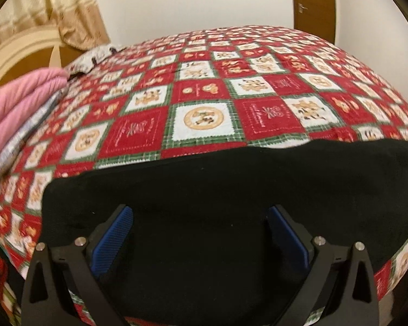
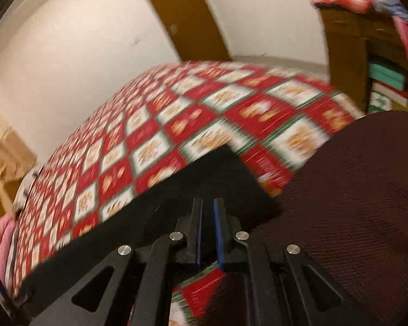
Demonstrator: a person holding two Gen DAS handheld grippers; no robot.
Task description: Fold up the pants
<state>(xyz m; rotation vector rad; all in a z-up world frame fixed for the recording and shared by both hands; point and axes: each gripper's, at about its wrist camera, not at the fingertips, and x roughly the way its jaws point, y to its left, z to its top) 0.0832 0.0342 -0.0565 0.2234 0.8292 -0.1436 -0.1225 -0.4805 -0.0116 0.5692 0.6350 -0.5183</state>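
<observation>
Pants [image 1: 231,190] of black cloth lie spread flat on the near part of a bed covered by a red, white and green checked quilt with gingerbread motifs [image 1: 204,95], their far edge running straight across the quilt squares. The left tool [image 1: 200,237] sits low over the black pants with its blue-padded fingers [image 1: 117,233] spread wide apart, dark cloth showing between them and nothing gripped. The right tool [image 2: 208,231] has its two fingers drawn nearly together, only a thin gap showing between the blue pads [image 2: 219,233], and it sits at the near edge of the black pants close to their square far corner; the picture is too blurred for me to tell whether cloth is pinched in that gap. Just right of that corner a dark brown ribbed fabric [image 2: 353,203] fills the view over the quilt. At the quilt's left side lies a folded pink cloth [image 1: 21,103], and beyond the bed's far edge stand a pale wall and a brown wooden door [image 2: 185,13].
</observation>
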